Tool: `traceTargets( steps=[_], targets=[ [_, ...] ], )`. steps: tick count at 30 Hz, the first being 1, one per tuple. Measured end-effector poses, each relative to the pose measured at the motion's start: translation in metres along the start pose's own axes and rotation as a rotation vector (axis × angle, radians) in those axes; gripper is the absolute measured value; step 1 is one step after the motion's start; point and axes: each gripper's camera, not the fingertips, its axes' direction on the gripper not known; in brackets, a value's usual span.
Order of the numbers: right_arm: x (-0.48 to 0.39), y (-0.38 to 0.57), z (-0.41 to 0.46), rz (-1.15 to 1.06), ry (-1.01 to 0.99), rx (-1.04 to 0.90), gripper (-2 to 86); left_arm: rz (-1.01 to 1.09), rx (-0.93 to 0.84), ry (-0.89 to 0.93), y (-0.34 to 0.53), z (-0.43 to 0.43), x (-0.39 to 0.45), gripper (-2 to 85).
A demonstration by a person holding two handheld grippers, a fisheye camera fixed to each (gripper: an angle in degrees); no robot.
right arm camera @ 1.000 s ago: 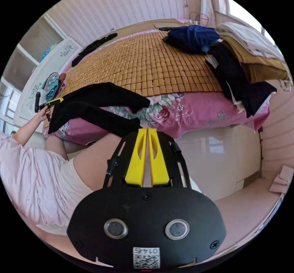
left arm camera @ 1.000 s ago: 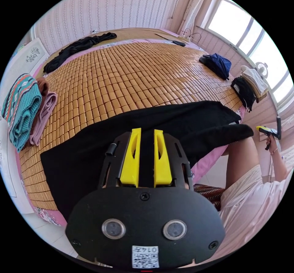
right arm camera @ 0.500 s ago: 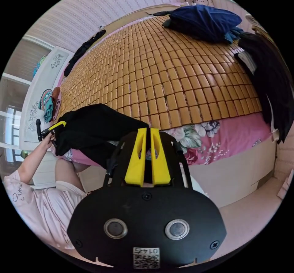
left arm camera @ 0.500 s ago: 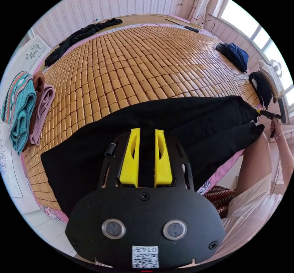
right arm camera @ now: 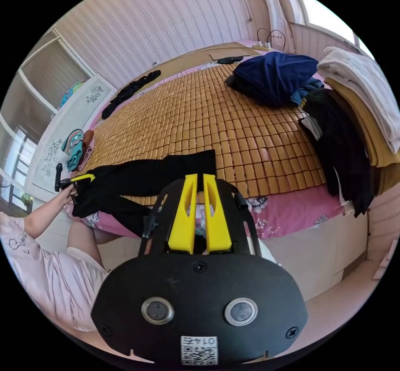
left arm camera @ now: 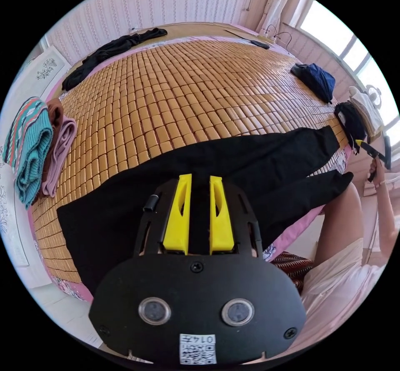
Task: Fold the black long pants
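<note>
The black long pants (left arm camera: 175, 171) lie spread along the near edge of the bamboo mat (left arm camera: 175, 92) that covers the bed, waist end toward the folded stack, the two legs parted in a narrow V. One leg lies flat on the mat; the other leg's end hangs off the mat's edge over the pink flowered sheet (right arm camera: 291, 215). The cloth is plain, matt black, mostly smooth.

The left gripper (left arm camera: 199, 179) has its yellow jaws a little apart, with black cloth showing between and beyond them — whether they press on it I cannot tell. In the right gripper view this gripper (right arm camera: 79, 178) sits at the pants' waist end, held by a hand (right arm camera: 66, 192). The right gripper (right arm camera: 195, 179) has its jaws almost together, a narrow gap between them, over the mat's edge near the leg ends; seen from the left gripper view (left arm camera: 366, 146) it is just beyond the leg ends, apart from them.

At the mat's waist-end side sits a folded stack — teal knit (left arm camera: 27, 154), brown and mauve pieces (left arm camera: 60, 146). At the mat's far edge lies another dark garment (left arm camera: 112, 50). Past the leg ends are a navy bundle (right arm camera: 275, 75), a black garment (right arm camera: 337, 150) draped over the mat's edge, and pale folded cloths (right arm camera: 362, 83).
</note>
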Motion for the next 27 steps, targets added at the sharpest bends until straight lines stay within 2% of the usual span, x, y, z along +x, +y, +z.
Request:
traceTargets(
  steps=[4, 8, 10, 11, 15, 18, 24, 27],
  targets=[
    [-0.019, -0.026, 0.053, -0.028, -0.016, -0.067, 5.6, 0.135, 0.054, -0.016, -0.007, -0.007, 0.018, 7.7],
    [-0.043, -0.054, 0.115, -0.074, 0.054, -0.101, 2.3, 0.296, -0.024, -0.138, -0.015, 0.022, 0.041, 7.9],
    [-0.045, -0.060, 0.139, -0.048, 0.103, -0.143, 0.9, 0.287, -0.064, -0.188, -0.019, 0.036, 0.043, 7.6],
    [-0.046, -0.060, 0.137, -0.054, 0.134, -0.073, 0.4, 0.270, -0.068, -0.195, -0.022, 0.041, 0.041, 7.3],
    [-0.045, -0.057, 0.143, -0.127, 0.173, -0.003, -0.1, 0.294, -0.079, -0.170, -0.030, 0.050, 0.041, 5.4],
    [-0.038, -0.054, 0.146, -0.135, 0.176, 0.060, -0.3, 0.334, -0.068, -0.136, -0.035, 0.056, 0.042, 0.3],
    [-0.020, -0.068, 0.147, -0.068, 0.111, 0.050, -0.3, 0.280, 0.037, -0.119, -0.053, 0.039, 0.036, -0.9],
    [-0.017, -0.070, 0.148, -0.084, 0.217, 0.060, -0.4, 0.229, 0.074, -0.118, -0.064, 0.026, 0.025, -0.9]
  ],
)
